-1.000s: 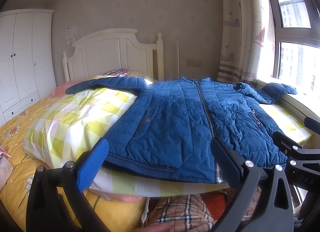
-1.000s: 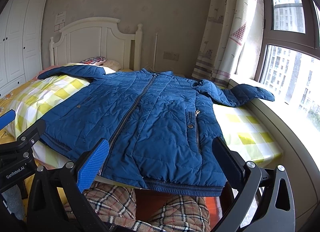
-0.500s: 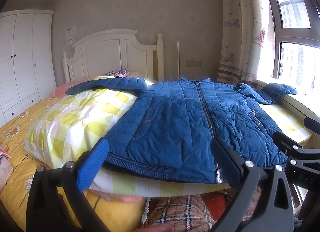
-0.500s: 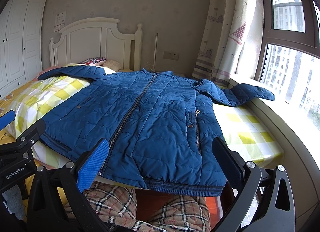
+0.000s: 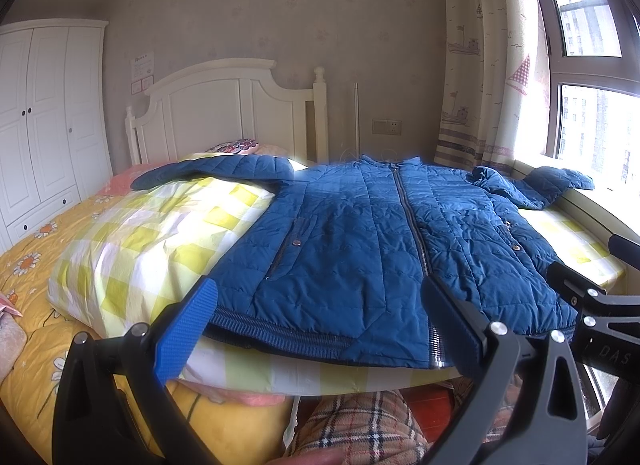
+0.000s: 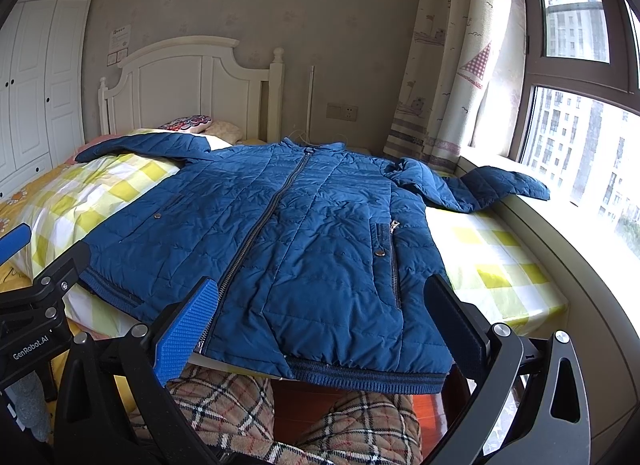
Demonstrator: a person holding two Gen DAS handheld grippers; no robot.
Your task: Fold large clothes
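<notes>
A blue quilted jacket [image 5: 360,241] [image 6: 288,233] lies front up and zipped on the yellow-and-white checked quilt [image 5: 160,233], hem towards me, both sleeves spread out sideways. Its right sleeve [image 6: 496,185] reaches onto the window sill. My left gripper [image 5: 320,325] hovers open just before the hem, holding nothing. Equally open and bare, my right gripper [image 6: 324,321] sits before the hem's right half. Each gripper shows at the edge of the other's view.
A white headboard [image 5: 224,113] stands at the far end, a white wardrobe [image 5: 36,125] at the left. Curtain [image 6: 452,65] and window sill [image 6: 580,257] run along the right. A person's plaid-trousered legs [image 6: 240,413] are below the bed edge.
</notes>
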